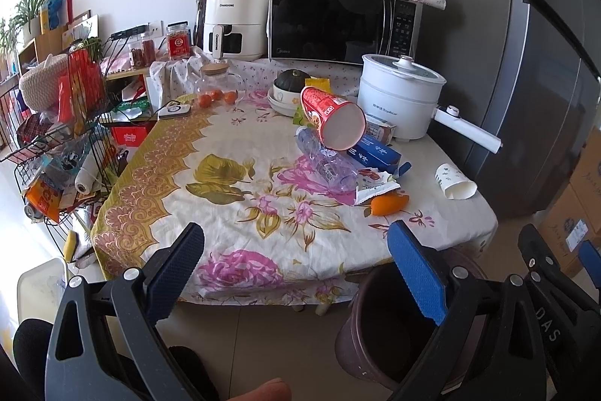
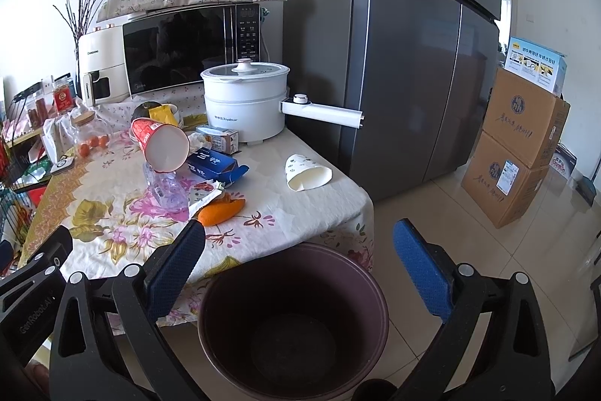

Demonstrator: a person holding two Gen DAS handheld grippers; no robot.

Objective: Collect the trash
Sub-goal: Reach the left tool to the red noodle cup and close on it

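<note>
**Here, the trash lies ahead of both grippers, and the right one is nearer**

In the left wrist view, we see our left gripper with its two fingers wide apart and nothing between them. It hangs in front of the near edge of the table. The trash is on the far right part of the cloth: a red cup on its side, leaning on a clear bottle, then a blue box, a torn wrapper, an orange peel and, apart from them at the right, a white paper cup. So from this gripper the pile is forward and to the right. The bottle's long axis runs from far-left to near-right. The bin stands on the floor below, at the right.

In the right wrist view, our right gripper is also spread open and empty, and it hovers just above the bin. From here the peel is the nearest piece, forward and a little left, with the wrapper touching it. The paper cup lies almost straight ahead, its mouth toward the right.

We judge that the right gripper has the shorter way to the peel and to the paper cup.
</note>
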